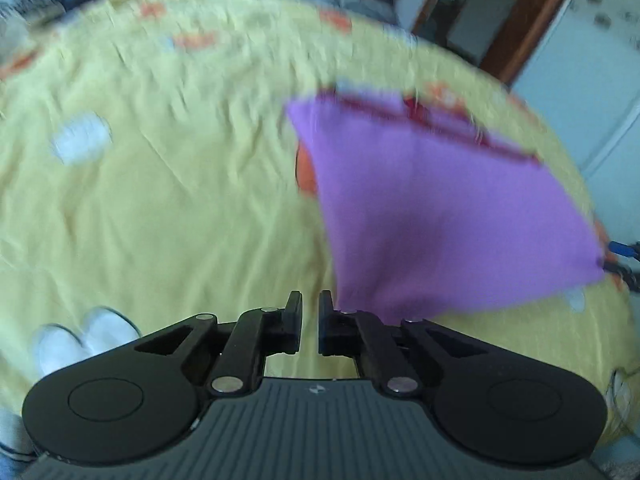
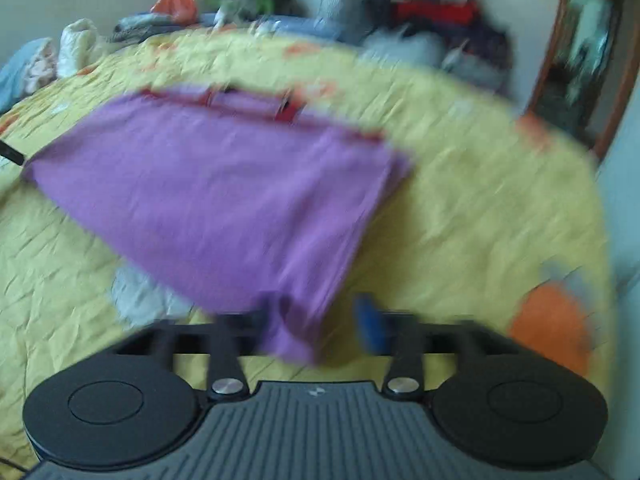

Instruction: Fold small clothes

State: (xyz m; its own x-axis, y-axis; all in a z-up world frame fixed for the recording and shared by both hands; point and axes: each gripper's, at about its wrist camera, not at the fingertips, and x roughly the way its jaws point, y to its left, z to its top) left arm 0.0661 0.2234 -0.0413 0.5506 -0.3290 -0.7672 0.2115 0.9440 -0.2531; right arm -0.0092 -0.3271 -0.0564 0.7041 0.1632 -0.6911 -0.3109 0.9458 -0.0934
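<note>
A purple garment (image 1: 432, 208) with a dark red trim along its far edge lies on the yellow bedsheet (image 1: 160, 160). My left gripper (image 1: 310, 308) sits just left of the garment's near corner, its jaws a narrow gap apart and nothing between them. In the right wrist view the garment (image 2: 224, 184) is lifted at its near corner, which hangs between the fingers of my right gripper (image 2: 320, 320). The right jaws stand wide apart, with a blue fingertip (image 2: 372, 320) to the right of the cloth. Both views are blurred by motion.
The bedsheet (image 2: 460, 200) has orange and white printed patches. Piles of clothes and bags (image 2: 420, 20) line the far side of the bed. A wooden door frame (image 2: 556, 60) stands at the right. The other gripper's tip (image 1: 624, 252) shows at the garment's right corner.
</note>
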